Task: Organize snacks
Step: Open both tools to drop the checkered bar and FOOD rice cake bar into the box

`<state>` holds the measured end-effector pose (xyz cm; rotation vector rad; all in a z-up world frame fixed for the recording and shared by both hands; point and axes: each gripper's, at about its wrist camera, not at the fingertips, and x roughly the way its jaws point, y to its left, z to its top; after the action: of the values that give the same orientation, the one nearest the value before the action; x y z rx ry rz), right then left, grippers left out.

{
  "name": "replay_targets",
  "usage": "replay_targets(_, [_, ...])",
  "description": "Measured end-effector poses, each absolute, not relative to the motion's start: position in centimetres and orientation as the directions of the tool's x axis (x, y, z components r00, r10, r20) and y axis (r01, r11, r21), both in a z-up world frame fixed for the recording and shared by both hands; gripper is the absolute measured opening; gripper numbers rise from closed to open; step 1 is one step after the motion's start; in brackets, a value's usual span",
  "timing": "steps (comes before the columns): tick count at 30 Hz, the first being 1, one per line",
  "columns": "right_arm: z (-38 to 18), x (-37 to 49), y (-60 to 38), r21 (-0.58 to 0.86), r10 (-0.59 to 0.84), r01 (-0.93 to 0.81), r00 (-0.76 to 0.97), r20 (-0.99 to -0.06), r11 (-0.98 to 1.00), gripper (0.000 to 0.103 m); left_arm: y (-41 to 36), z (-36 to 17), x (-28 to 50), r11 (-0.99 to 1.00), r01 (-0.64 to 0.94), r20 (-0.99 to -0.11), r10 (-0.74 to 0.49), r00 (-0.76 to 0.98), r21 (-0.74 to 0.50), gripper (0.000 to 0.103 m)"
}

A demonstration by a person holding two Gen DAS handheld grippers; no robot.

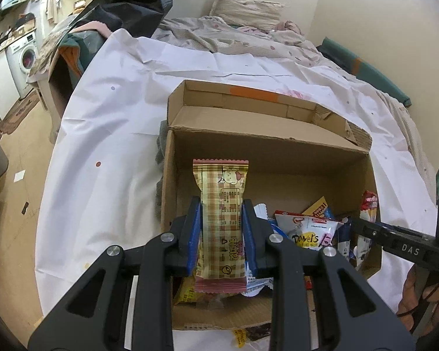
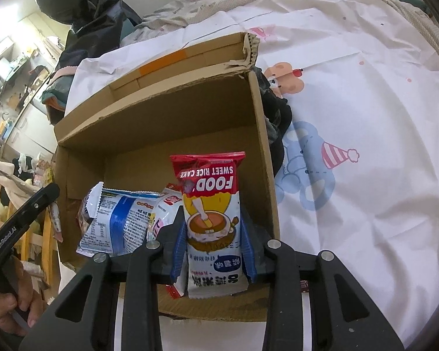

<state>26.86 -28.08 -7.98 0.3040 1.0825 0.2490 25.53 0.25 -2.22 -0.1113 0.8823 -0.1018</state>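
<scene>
Left gripper (image 1: 221, 228) fingers clamp a plaid snack packet (image 1: 221, 219) above the cardboard box (image 1: 278, 158); right gripper (image 2: 213, 242) fingers clamp a rice cake packet (image 2: 212, 222) inside it; other packets (image 1: 310, 231) lie at the plaid packet's 3 o'clock; box rests on the bed (image 2: 365, 117).

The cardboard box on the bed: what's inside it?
The cardboard box holds loose snack packets at its near end, among them a white chip bag and a blue-and-white packet. Its far end is bare. What lies under that pile is covered.
</scene>
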Motion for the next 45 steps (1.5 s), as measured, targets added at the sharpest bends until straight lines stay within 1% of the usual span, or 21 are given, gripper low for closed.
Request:
replay_targets(2, [-8.0,26.9,-28.1,0.365,0.347,-0.048,0.448,-0.824,0.930,0.036,0.1,-2.2,25.5,0.990,0.048,-0.764,-0.133,0.631,-0.132,0.024])
replay_targets(7, [-7.9,26.9,-28.0,0.365,0.347,-0.051,0.452,-0.822,0.930,0.036,-0.1,-2.2,25.4,0.991,0.057,-0.762,-0.131,0.634,-0.122,0.032])
replay_targets(11, [-7.8,26.8,-28.0,0.368,0.351,-0.053,0.453,-0.820,0.928,0.036,-0.3,-2.0,25.3,0.990,0.070,-0.756,-0.136,0.640,-0.119,0.035])
replay_targets(12, [-7.8,26.9,-28.0,0.370,0.353,-0.053,0.453,-0.819,0.928,0.036,-0.4,-2.0,25.2,0.990,0.075,-0.756,-0.139,0.640,-0.118,0.037])
replay_targets(13, [-7.8,26.9,-28.0,0.374,0.356,-0.053,0.453,-0.818,0.926,0.036,-0.5,-2.0,25.2,0.990,0.081,-0.756,-0.142,0.639,-0.118,0.044])
replay_targets(14, [-7.8,26.9,-28.0,0.378,0.360,-0.053,0.452,-0.816,0.924,0.037,-0.6,-1.9,25.2,0.989,0.086,-0.755,-0.146,0.640,-0.118,0.048])
replay_targets(15, [-7.7,26.9,-28.1,0.384,0.365,-0.052,0.449,-0.815,0.922,0.040,-0.7,-1.8,25.1,0.989,0.091,-0.752,-0.150,0.642,-0.119,0.056])
replay_targets(16, [-7.7,26.9,-28.1,0.393,0.373,-0.050,0.447,-0.813,0.918,0.050,-0.7,-1.7,25.0,0.988,0.096,-0.749,-0.151,0.645,-0.117,0.063])
replay_targets(17, [-7.6,26.9,-28.2,0.419,0.396,-0.053,0.446,-0.802,0.907,0.053,-0.8,-1.6,24.9,0.989,0.098,-0.746,-0.150,0.649,-0.113,0.065])
replay_targets(19, [-7.5,26.9,-28.3,0.438,0.415,-0.056,0.450,-0.791,0.897,0.062,-1.1,-1.4,24.8,0.989,0.108,-0.744,-0.147,0.652,-0.102,0.070])
replay_targets(22, [-7.3,26.9,-28.2,0.438,0.417,-0.063,0.456,-0.787,0.897,0.066,-1.3,-1.3,24.7,0.989,0.118,-0.742,-0.146,0.655,-0.091,0.076])
replay_targets(24, [-7.3,26.9,-28.1,0.441,0.420,-0.065,0.458,-0.784,0.895,0.068,-1.2,-1.1,24.6,0.987,0.121,-0.736,-0.160,0.658,-0.107,0.079])
replay_targets(31, [-6.4,26.7,-28.3,0.474,0.447,-0.078,0.491,-0.748,0.877,0.080,-0.6,-0.7,24.4,0.984,0.111,-0.721,-0.179,0.669,-0.141,0.079])
replay_targets(34, [-6.0,26.6,-28.2,0.479,0.458,-0.096,0.502,-0.734,0.872,0.083,-0.5,-0.5,24.3,0.985,0.104,-0.717,-0.171,0.676,-0.137,0.079])
replay_targets(41, [-5.2,25.7,-28.8,0.444,0.424,-0.103,0.546,-0.722,0.890,0.084,-0.7,-0.1,23.6,0.986,0.109,-0.712,-0.168,0.682,-0.128,0.079])
replay_targets(45, [-5.3,24.9,-30.1,0.439,0.402,-0.072,0.554,-0.729,0.895,0.084,-0.7,0.1,22.9,0.988,0.109,-0.706,-0.157,0.690,-0.113,0.079])
